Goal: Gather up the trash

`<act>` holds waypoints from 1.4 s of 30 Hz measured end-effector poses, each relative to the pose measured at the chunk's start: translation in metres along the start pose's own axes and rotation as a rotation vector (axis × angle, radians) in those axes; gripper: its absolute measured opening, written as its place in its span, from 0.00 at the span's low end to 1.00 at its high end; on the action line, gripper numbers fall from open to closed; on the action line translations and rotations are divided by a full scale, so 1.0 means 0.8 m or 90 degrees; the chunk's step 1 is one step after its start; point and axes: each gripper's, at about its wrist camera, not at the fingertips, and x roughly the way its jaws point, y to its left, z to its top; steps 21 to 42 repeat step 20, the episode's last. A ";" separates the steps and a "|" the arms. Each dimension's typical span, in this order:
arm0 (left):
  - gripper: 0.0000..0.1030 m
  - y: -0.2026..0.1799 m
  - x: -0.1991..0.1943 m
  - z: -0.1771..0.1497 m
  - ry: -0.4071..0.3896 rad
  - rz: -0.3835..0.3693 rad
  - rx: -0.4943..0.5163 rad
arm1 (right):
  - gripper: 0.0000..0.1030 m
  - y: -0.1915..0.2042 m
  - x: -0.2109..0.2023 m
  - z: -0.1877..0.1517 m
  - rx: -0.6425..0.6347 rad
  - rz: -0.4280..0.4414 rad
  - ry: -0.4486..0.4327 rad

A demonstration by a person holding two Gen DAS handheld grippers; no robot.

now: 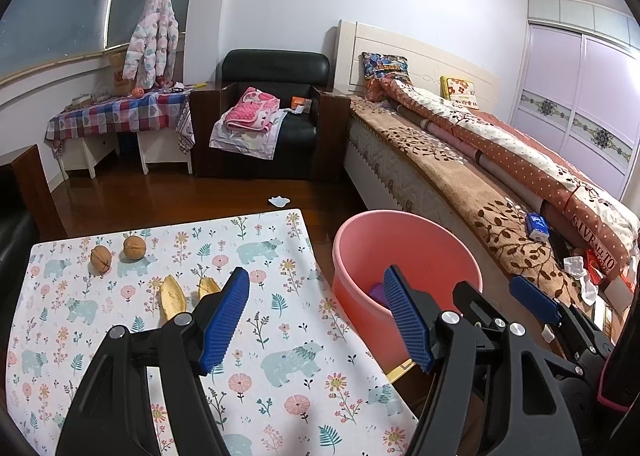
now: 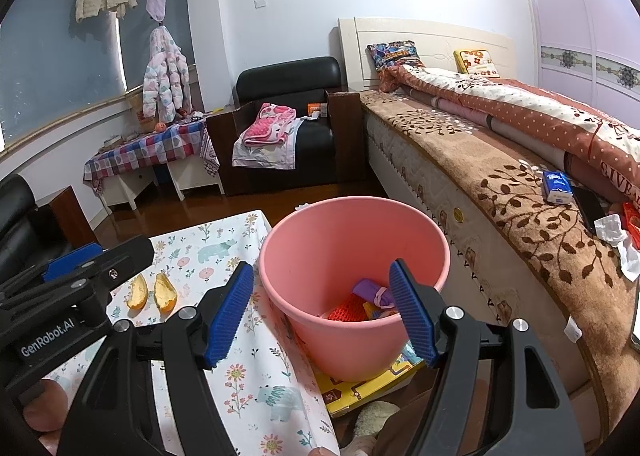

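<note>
1. Bed point(image 1: 460, 160) ran along the far right, beyond both sets of fingers; a blue tissue pack point(image 2: 557, 186) and crumpled white paper point(image 2: 614, 232) lay on its brown cover.
2. Table point(image 1: 260, 356), in a floral bear cloth, sat under and ahead of the left fingers.
3. Pink bin point(image 2: 348, 256) stood beside the table, just ahead of the right gripper; purple and orange trash point(image 2: 360, 302) lay at its bottom, seen between the right fingers.
4. Left gripper point(image 1: 318, 316) was spread wide, nothing between its blue pads, one finger over the cloth, the other over the bin rim.
5. Right gripper point(image 2: 322, 306) was also wide apart and empty, straddling the bin's near wall.
6. Two peel pieces point(image 1: 188, 294) lay on the cloth just ahead of the left gripper's left finger.
7. Two walnuts point(image 1: 118, 252) sat beyond the peels, near the table's far edge.
</note>
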 end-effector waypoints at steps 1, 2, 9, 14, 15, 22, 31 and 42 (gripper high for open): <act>0.67 0.000 0.000 -0.003 0.001 -0.001 0.000 | 0.69 0.000 0.000 -0.001 0.000 -0.001 0.000; 0.67 0.000 0.001 -0.003 0.003 -0.002 0.001 | 0.69 0.000 0.001 0.001 0.000 -0.001 0.001; 0.67 -0.001 0.006 -0.003 0.010 -0.004 0.005 | 0.69 0.000 0.001 0.002 0.002 -0.002 0.007; 0.67 -0.003 0.010 0.001 0.017 -0.006 0.008 | 0.69 -0.003 0.004 0.001 0.002 -0.002 0.011; 0.67 -0.003 0.011 0.001 0.019 -0.007 0.009 | 0.69 -0.003 0.005 0.001 0.002 -0.002 0.012; 0.67 0.000 0.015 0.004 0.029 -0.005 0.005 | 0.69 -0.005 0.012 0.003 0.001 0.001 0.018; 0.67 0.000 0.015 0.004 0.029 -0.005 0.005 | 0.69 -0.005 0.012 0.003 0.001 0.001 0.018; 0.67 0.000 0.015 0.004 0.029 -0.005 0.005 | 0.69 -0.005 0.012 0.003 0.001 0.001 0.018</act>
